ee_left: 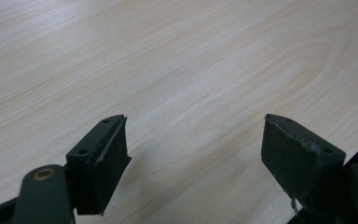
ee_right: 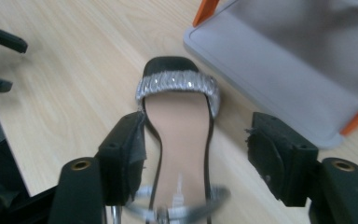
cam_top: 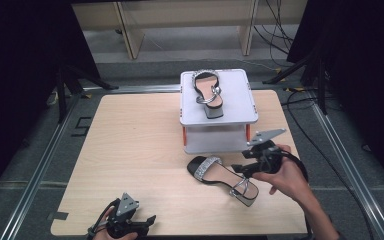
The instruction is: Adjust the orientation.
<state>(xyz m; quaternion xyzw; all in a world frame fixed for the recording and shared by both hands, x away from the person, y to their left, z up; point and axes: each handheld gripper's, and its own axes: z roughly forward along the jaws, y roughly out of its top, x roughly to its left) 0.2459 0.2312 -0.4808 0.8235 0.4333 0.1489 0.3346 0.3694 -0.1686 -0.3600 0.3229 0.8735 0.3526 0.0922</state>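
Sandal on table (cam_top: pixel 223 177): lying flat on the wooden table (cam_top: pixel 130 150), glittery toe strap toward the stand, heel end toward the right gripper.
Right gripper (cam_top: pixel 241 168): held in the right hand (cam_top: pixel 285 177) just above the heel end; jaws spread apart, nothing clamped.
Relation, right gripper view: sandal (ee_right: pixel 179 135) below and between the two black pads (ee_right: pixel 123 161), insole running forward past them, silver ankle strap blurred at the bottom edge.
Left gripper (cam_top: pixel 147 222): at the table's near edge, well apart from the sandal; jaws wide, bare wood between them.
Second sandal (cam_top: pixel 207 92): on top of the white stand (cam_top: pixel 240 107).
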